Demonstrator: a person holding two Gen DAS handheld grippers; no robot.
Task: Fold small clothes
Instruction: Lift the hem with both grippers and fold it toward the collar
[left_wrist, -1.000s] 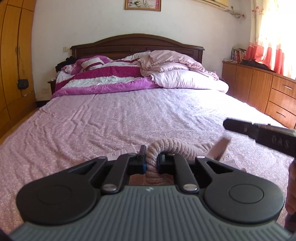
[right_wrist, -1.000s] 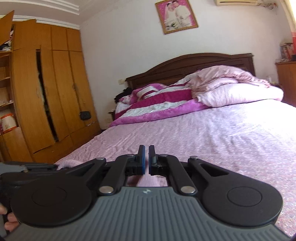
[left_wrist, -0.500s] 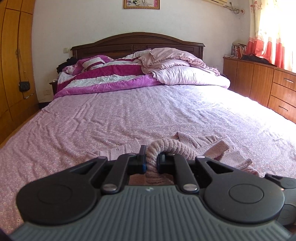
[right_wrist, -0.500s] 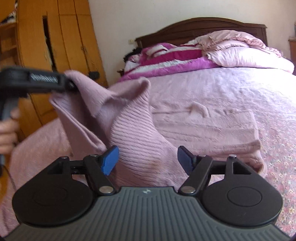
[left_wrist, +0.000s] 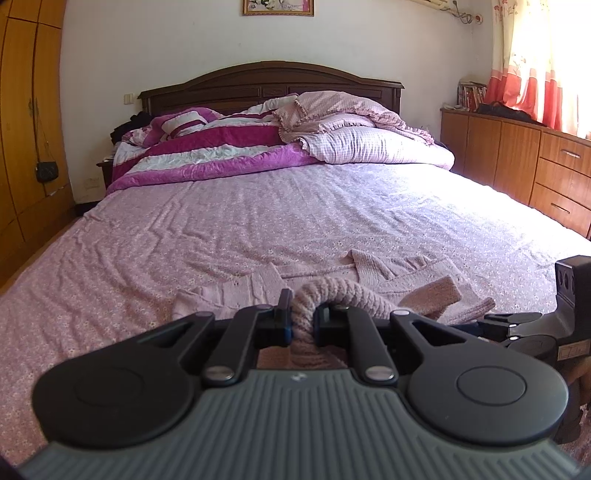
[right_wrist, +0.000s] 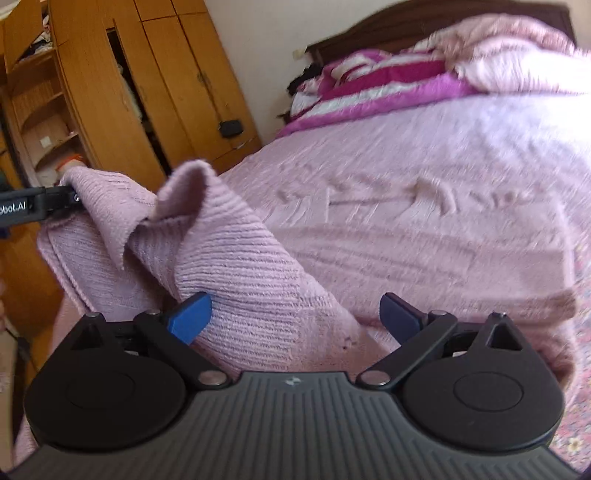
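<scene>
left hand-held gripper (left_wrist: 302, 318), marked what looks like "bot.ai", clenches the pink sweater (right_wrist: 236, 258); right hand-held gripper (right_wrist: 295, 314) just spread, released.

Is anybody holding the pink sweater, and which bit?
The left tool pinches a bunched fold of the pink sweater at its edge. The right tool has just opened wide and holds nothing.

The knitted garment (left_wrist: 402, 273) lies on the bed (left_wrist: 258, 221) near its foot edge, the quilts (left_wrist: 229, 155) piled at its head edge, a wardrobe (right_wrist: 122, 85) beside its left edge, drawers (left_wrist: 554, 170) beside its right.
</scene>
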